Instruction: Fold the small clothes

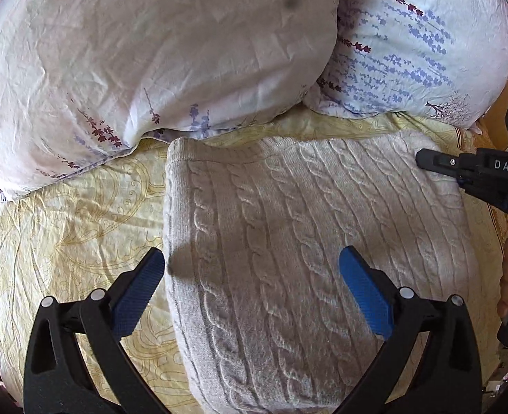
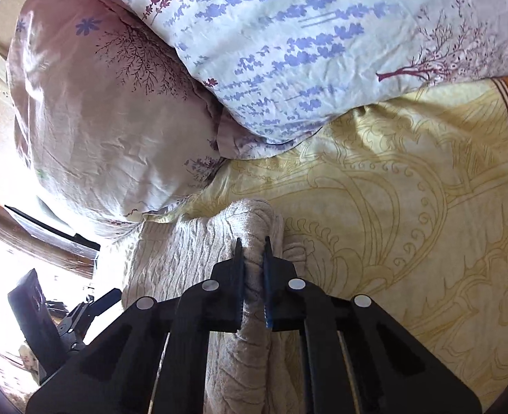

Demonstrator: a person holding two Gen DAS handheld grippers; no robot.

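**One-Sided Hold on the Knit**

The cable-knit sweater [image 1: 288,241] lies folded on the yellow bedsheet [image 1: 81,224], in the centre of the frame below two floral pillows [image 1: 150,51]. The right gripper [image 2: 252,269] pinches a bunched ridge of its edge; the left gripper [image 1: 252,272] hangs spread wide above, holding nothing. Lifting from that single pinch could drag the fold open or let the thick knit slip.

Home bedroom. Surface was a bed: yellow sheet [image 2: 409,207] with a scroll pattern, wrinkled. Two pillows [image 1: 171,51] sat at the far side, overlapping, cases printed with lavender sprigs and small trees. A cream cable-knit sweater [image 1: 288,241] lay on the sheet, near the pillows. Strong daylight from the left.
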